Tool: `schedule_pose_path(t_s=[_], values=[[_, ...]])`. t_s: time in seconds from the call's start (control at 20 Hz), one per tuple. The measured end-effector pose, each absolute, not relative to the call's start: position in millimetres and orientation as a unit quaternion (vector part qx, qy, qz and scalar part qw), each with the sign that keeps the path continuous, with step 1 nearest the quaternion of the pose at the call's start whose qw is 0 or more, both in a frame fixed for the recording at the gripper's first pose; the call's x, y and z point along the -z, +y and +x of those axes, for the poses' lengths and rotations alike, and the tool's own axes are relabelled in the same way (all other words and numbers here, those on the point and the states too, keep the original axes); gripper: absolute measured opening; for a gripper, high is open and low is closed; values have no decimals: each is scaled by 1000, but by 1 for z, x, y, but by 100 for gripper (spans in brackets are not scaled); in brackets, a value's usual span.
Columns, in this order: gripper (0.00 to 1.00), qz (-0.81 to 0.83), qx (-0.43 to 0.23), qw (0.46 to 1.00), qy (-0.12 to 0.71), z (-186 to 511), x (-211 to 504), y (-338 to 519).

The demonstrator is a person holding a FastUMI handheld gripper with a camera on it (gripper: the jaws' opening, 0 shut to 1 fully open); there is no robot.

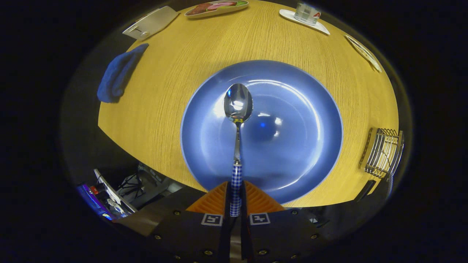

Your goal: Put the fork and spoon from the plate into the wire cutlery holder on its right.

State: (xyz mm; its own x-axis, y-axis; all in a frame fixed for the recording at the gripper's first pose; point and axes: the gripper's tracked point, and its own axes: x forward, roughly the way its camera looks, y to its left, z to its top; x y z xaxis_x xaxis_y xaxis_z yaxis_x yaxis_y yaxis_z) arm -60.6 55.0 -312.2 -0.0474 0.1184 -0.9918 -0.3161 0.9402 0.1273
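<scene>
**A:** so what's the gripper [236,199] doing?

**B:** fingers are closed tight on the spoon [237,120], pinching its checkered handle from both sides. The bowl sticks straight out ahead of them, over the plate [303,153]. Can't tell if it's touching the plate or lifted a bit. The lower end of the handle is buried between the fingers.

**A:** and the holder?

**B:** wire holder [382,151] is right of the plate, near the table's edge, kinda squashed by the lens. There's something checkered at its near corner, hard to make out though.

**A:** rest of the table?

**B:** round wood-grain table [164,102]. Blue cloth [117,75] hanging over the left edge, a tray of food [216,7] at the far side, a glass on a white dish [305,16] far right, all well apart from the plate. Below the left edge there's cables and gear, too dark to read.
</scene>
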Motion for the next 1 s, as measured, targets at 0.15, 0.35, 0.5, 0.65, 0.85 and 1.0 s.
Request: schedule_pose_path(t_s=[0.15,0.35,0.5,0.65,0.85,1.0], values=[[5,-87,-166,688,701,-59,338,48],[4,-100,-185,677,705,-55,307,44],[5,-85,-193,663,718,-59,294,37],[4,-95,-197,652,726,-62,274,16],[5,-104,-183,654,727,-59,261,-16],[4,-99,-178,648,734,-65,246,-33]])
